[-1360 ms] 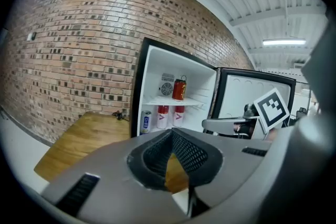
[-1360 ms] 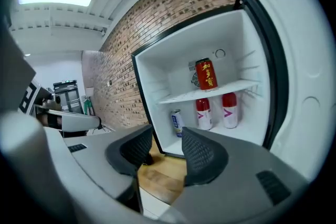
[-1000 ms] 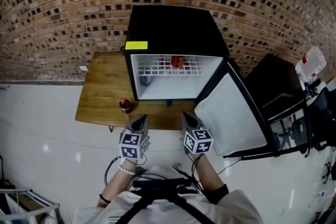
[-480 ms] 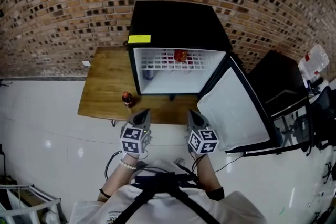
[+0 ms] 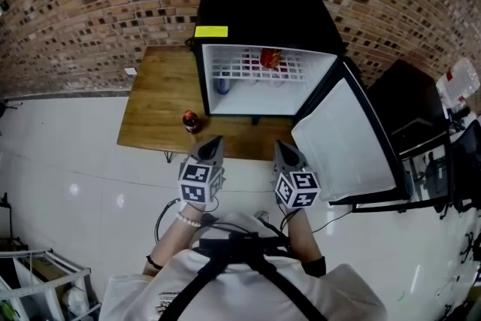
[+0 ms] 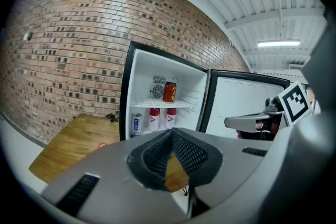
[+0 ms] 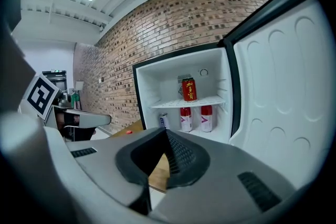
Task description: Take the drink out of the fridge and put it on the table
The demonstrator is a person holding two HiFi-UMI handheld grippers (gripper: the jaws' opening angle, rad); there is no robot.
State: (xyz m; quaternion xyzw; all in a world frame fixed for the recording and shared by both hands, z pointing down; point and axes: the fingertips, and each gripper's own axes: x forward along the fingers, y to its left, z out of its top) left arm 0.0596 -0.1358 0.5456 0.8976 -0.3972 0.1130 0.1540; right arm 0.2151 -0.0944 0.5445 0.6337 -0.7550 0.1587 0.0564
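Head view: compared with a second ago, the fridge [image 5: 263,11] and the table [image 5: 154,113] sit higher and further right in frame. That means the head camera has shifted, likely a small step back or sideways. Nothing in the scene itself has moved, and both tools keep the same spot in front of the body. So I judge no task progress in this second; it could be a pause before reaching in or a pull-back after a placement, and I can't tell which. The left gripper [image 5: 213,141] and right gripper [image 5: 279,146] hang side by side, tips pointing far. They are over the floor just near of the table's near edge, well short of the fridge, with forearms tucked close to the torso. The door [image 5: 342,135] is swung wide to the right. A small bottle [image 5: 190,121] with a red cap stands on the table just left of the fridge. A red can [image 5: 270,58] is still inside on the upper wire shelf. Left gripper view: the jaws are closed tip to tip with nothing held, and only table wood shows through the gap under the tips. Far ahead, a blue-and-white can [image 6: 136,124] and two red-topped bottles [image 6: 154,118] stand below the red can. Right gripper view: the jaws are pressed together and empty, aimed at the open fridge, with the same drinks visible. The door fills the right side.
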